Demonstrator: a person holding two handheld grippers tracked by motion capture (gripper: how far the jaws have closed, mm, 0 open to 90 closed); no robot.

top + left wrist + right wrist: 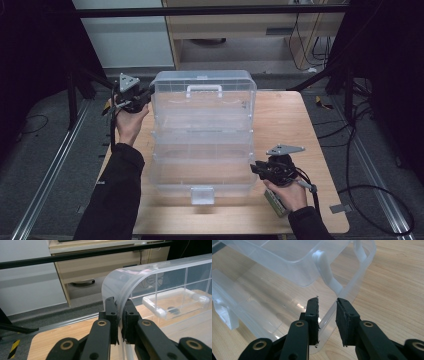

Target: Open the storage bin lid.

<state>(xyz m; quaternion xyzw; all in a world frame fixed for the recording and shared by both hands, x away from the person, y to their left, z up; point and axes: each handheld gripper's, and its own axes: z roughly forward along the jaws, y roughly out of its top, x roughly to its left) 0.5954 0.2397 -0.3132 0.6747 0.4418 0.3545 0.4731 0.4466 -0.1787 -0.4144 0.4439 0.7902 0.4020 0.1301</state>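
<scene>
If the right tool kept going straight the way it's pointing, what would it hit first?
Most likely nothing new: the right tool already straddles the rim of the clear plastic box, with its jaws on either side. Going on, the rim would slide deeper between them, then the tool would probably meet the white hinge arm. Depth is hard to judge.

Dim workroom around a wooden table (310,120)

Beyond the left gripper (131,97) stands a pale cabinet (130,40) beside a light wood desk (240,25); grey floor (45,150) with metal rails (55,165); black cables (370,195) trail right of the right gripper (257,169).
</scene>
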